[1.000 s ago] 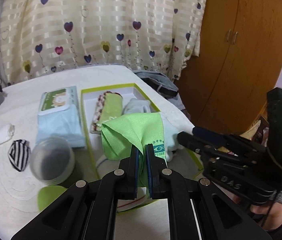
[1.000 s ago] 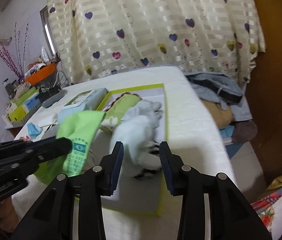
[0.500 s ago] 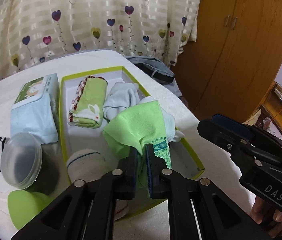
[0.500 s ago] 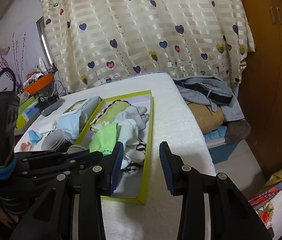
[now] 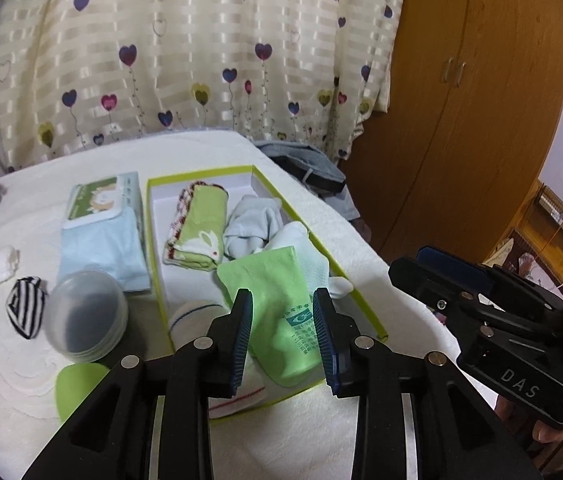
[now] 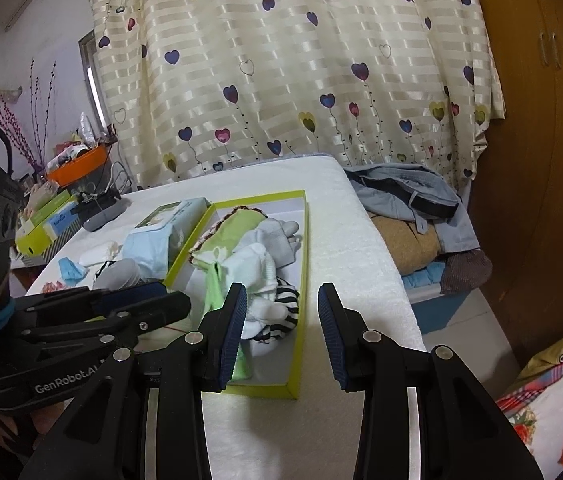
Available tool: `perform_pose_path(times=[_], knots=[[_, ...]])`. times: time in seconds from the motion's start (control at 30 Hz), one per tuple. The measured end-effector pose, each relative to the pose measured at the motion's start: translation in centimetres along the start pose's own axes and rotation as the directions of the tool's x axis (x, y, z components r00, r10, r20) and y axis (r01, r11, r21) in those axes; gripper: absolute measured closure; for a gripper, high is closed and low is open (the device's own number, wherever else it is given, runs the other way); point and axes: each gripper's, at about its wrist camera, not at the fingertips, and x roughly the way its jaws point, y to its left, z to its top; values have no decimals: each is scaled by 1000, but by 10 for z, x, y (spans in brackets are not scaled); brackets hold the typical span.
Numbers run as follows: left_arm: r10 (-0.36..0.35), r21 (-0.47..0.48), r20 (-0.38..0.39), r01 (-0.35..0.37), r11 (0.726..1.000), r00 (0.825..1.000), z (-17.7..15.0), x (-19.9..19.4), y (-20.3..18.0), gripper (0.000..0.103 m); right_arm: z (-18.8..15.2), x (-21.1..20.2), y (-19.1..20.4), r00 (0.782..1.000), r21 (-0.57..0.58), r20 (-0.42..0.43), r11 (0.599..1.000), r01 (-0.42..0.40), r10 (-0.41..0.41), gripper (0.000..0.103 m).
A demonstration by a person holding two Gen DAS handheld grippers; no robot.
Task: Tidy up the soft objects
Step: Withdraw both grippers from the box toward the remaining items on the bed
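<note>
A lime-green cloth [image 5: 281, 312] with dark green print lies just ahead of the black left claw [image 5: 283, 334], whose pads are blue. Beyond it a white box [image 5: 321, 248] has a yellow-green rim. Left of the claw sits a black-and-white striped sock [image 5: 25, 306]; the far curtain [image 5: 185, 52] is cream with coloured hearts.

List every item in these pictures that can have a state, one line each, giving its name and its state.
left gripper: jaws opening, nothing pinched
right gripper: open, empty
green cloth: released, lying in the box
green-edged box: open, partly filled
rabbit towel: folded, in the box
round container: lid on
wardrobe doors: shut
striped sock: outside the box
</note>
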Motion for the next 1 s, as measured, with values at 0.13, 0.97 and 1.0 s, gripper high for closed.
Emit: perform_pose_path(times=[0.13, 0.97, 1.0], knots=[[0, -7, 26, 1, 1000, 1000, -6, -20, 3, 73, 0, -8, 10, 1000, -13, 14, 1000, 4, -4, 57], [86, -96, 84, -78, 992, 993, -43, -93, 42, 73, -15, -36, 83, 997, -120, 9, 990, -69, 71, 56], [89, -100, 84, -81, 992, 992, -44, -94, 45, 73, -16, -36, 86, 997, -123, 9, 990, -72, 74, 56]])
